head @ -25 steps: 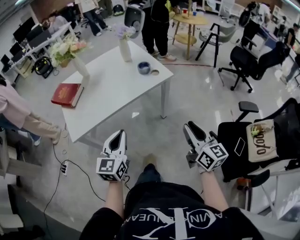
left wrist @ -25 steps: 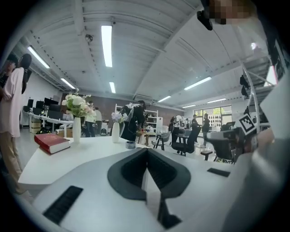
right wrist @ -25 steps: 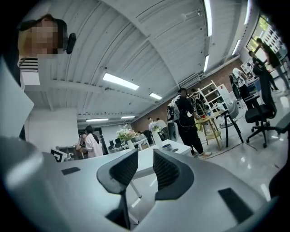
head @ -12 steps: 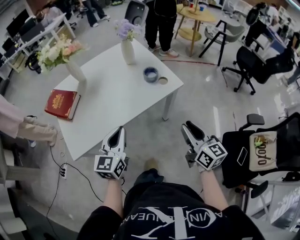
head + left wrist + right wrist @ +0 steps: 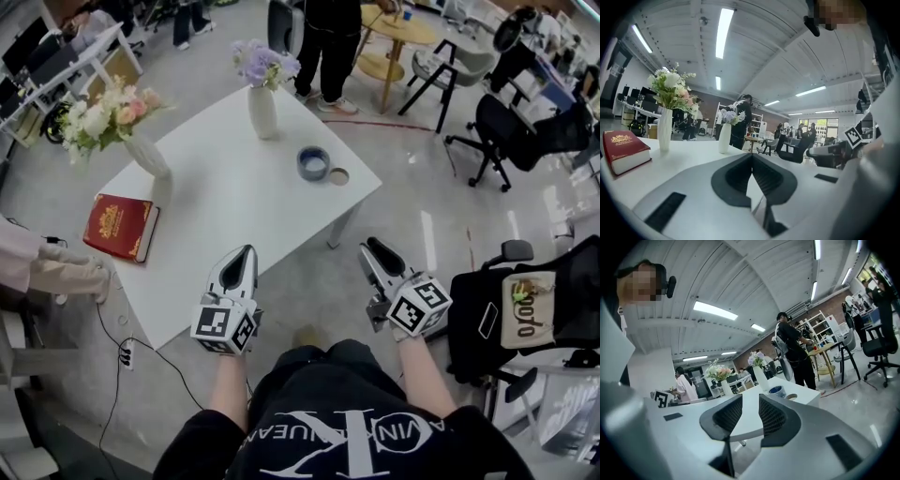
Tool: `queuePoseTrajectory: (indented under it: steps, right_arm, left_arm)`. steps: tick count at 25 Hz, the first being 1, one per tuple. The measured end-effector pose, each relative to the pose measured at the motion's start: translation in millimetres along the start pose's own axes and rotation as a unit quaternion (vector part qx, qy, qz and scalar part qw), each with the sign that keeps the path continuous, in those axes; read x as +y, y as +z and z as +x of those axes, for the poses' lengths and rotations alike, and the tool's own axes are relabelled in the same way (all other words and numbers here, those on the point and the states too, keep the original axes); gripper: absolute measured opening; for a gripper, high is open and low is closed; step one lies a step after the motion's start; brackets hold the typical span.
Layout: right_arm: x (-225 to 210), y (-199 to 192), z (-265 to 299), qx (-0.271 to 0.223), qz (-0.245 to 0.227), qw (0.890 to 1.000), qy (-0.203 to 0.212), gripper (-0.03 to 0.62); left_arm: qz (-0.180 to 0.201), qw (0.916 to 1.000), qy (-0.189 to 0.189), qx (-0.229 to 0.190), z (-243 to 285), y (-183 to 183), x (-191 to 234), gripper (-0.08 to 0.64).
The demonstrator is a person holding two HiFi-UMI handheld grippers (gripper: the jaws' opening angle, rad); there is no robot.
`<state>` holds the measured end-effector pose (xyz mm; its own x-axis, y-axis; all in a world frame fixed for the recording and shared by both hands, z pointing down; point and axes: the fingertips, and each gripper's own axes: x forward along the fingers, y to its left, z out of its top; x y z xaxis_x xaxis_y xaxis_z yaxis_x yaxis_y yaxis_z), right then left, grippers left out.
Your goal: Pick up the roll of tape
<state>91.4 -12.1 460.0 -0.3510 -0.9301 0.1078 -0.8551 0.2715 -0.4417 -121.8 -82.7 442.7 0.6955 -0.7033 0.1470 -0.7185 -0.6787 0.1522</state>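
The blue roll of tape (image 5: 313, 162) lies flat near the far right corner of the white table (image 5: 225, 197), with a small tan ring (image 5: 339, 175) beside it. In the right gripper view the blue roll of tape (image 5: 777, 390) shows just beyond the jaws, far off. My left gripper (image 5: 246, 255) hangs over the table's near edge, jaws shut and empty (image 5: 752, 157). Off the table's right side, over the floor, my right gripper (image 5: 367, 248) is open (image 5: 750, 401). Its jaws have just been opening and nothing is between them.
A red book (image 5: 122, 225), a vase of pink flowers (image 5: 141, 150) and a vase of purple flowers (image 5: 262, 108) stand on the table. A black chair with a tan bag (image 5: 525, 300) is at the right. A person in black (image 5: 333, 37) stands beyond the table.
The table has come nearer and lower in the head view. Both grippers have moved forward toward it, the left one now reaching its near edge.
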Motion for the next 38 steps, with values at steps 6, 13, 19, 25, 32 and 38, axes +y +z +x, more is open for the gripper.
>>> queuePoseTrajectory:
  steps: [6,13,19,25,32,38]
  right_arm:
    - [-8,-5,18,0.025,0.000,1.000,-0.005,0.120]
    - [-27,-1,55,0.045,0.004,0.999,0.006,0.118]
    - [-57,17,105,0.058,0.006,0.998,0.022,0.118]
    - [-92,24,150,0.085,0.008,0.996,0.032,0.117]
    - [-125,18,191,0.122,0.024,0.991,0.045,0.115]
    - [-143,10,229,0.172,0.008,0.984,0.052,0.115]
  left_arm:
    - [-0.017,0.9998,0.004,0.011,5,-13,9,-0.002]
    - [-0.028,0.9993,0.018,0.015,29,-13,30,-0.002]
    - [-0.023,0.9994,0.018,0.017,75,-3,46,-0.002]
    - [-0.030,0.9991,0.020,0.022,126,0,57,-0.002]
    - [-0.044,0.9978,0.027,0.042,169,-11,65,-0.002]
    - [-0.058,0.9959,0.037,0.058,193,-20,71,-0.002]
